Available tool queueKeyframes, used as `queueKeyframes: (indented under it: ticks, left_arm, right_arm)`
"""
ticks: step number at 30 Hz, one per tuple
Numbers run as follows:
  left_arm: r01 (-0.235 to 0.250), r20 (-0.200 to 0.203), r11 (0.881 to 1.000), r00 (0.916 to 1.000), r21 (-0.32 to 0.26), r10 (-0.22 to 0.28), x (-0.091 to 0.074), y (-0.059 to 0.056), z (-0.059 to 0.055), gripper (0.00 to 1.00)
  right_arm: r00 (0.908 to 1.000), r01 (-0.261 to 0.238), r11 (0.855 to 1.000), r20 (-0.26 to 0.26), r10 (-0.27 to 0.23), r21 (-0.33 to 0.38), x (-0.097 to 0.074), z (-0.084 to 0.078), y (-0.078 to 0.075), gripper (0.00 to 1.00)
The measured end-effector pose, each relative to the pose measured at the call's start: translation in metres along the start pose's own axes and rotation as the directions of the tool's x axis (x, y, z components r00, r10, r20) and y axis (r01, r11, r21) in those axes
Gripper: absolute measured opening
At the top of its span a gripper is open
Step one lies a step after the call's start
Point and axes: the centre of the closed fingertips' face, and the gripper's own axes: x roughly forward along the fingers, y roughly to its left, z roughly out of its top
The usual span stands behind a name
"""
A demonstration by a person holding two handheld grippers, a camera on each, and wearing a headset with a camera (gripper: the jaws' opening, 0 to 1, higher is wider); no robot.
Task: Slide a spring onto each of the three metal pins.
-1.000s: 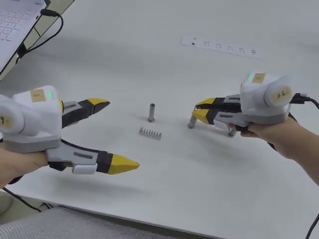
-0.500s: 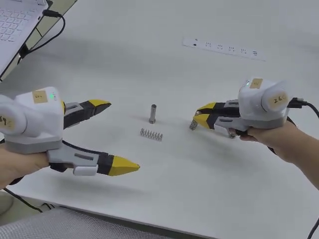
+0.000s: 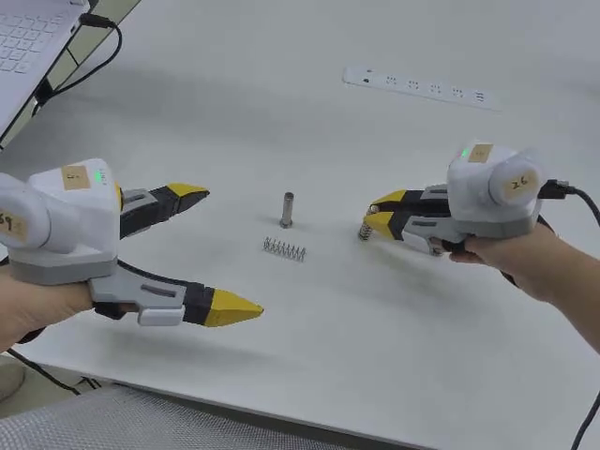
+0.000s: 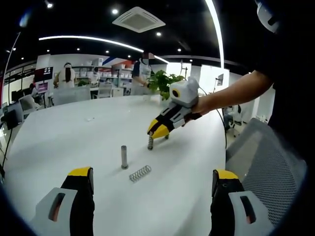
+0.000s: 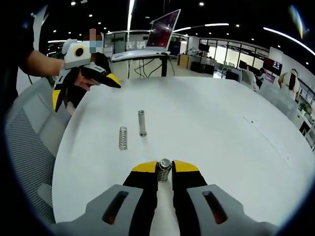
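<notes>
On the white bench (image 3: 309, 356) right now, my right gripper (image 3: 379, 212) has its 2 yellow-tipped jaws pinched in on the short spring-covered steel pin (image 3: 364, 230), which stands upright right at the tips. In the right gripper view it sits squarely between them.

Biggest risk imo: squeeze or twist too hard and the pin tips over or skids, or the coils get squashed and snag on the shaft. Letting go carelessly could topple it too, since it looks like a skinny thing on a tiny base.

My left gripper (image 3: 211, 250) is spread wide with nothing in it, hovering near the front edge. I reckon it gets the next pick: the loose silver coil spring (image 3: 284, 248) lying flat on its side, just beside the bare upright grey metal pin (image 3: 287, 209), on my side of it. That spring is thin and round, so it'll probably roll or squirt out if I grab off-centre. A clumsy reach could also knock the bare pin down.
</notes>
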Motion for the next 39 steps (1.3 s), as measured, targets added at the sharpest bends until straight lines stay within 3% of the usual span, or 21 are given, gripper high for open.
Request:
queueKeyframes:
  ticks: [28,39]
  left_arm:
    - [-0.001,0.004,1.0,1.0,0.011,0.001,0.001,-0.002,0.006,0.98]
    - [0.001,0.004,1.0,1.0,0.011,-0.001,0.003,-0.003,0.006,0.98]
  right_arm:
    - [0.9983,0.004,1.0,0.058,-0.006,0.028,-0.016,0.014,0.005,0.2]
    - [0.9917,0.003,0.999,0.128,-0.008,0.041,-0.033,0.031,0.012,0.24]
